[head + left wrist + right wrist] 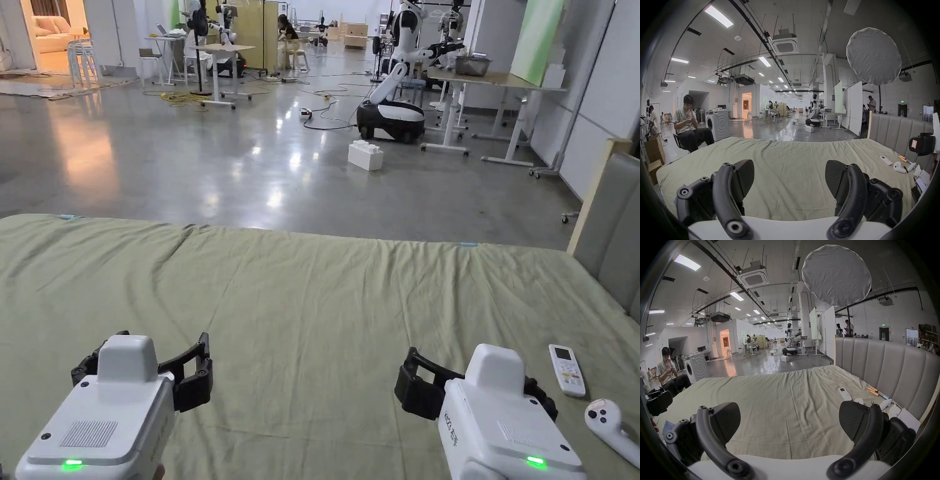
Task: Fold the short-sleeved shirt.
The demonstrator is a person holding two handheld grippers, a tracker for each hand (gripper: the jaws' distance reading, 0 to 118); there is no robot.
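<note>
The bed (312,294), under its wrinkled green sheet, spreads ahead with a padded headboard (883,360) on the right. The left gripper (789,178) and right gripper (789,420) hover over it, both released, jaws wide apart and holding nothing. A white remote (567,370) and a controller (609,422) lie near the headboard. No shirt lies on the sheet, so its heading and long axis cannot be told; folding looks unstarted, and the next move calls for fetching the garment

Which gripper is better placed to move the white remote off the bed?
The right gripper, probably: it is open and hovers beside the white remote near the headboard; the left gripper is across the bed.
</note>
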